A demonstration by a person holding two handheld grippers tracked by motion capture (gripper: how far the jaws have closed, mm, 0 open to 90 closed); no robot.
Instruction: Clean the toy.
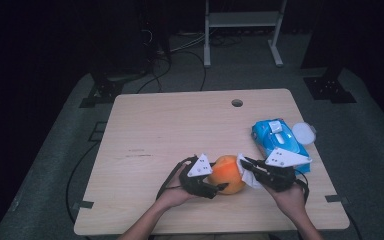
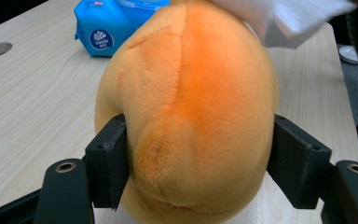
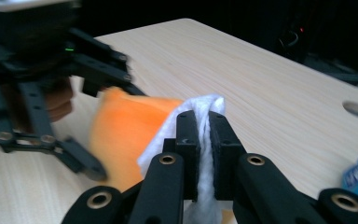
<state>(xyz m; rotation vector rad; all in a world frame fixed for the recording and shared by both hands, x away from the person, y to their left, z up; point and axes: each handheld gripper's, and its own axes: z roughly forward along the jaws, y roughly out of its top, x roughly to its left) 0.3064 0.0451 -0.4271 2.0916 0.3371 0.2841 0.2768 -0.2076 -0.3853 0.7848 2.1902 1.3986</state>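
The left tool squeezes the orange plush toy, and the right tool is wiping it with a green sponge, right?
Not quite. The right tool pinches a white tissue, not a green sponge; the right gripper view shows it. The left tool does hold the orange plush toy.

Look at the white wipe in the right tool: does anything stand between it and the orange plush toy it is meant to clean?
Nothing visible does. The right tool is shut on the white wipe, which already lies against the orange plush toy. The left tool has its jaws around the toy's sides.
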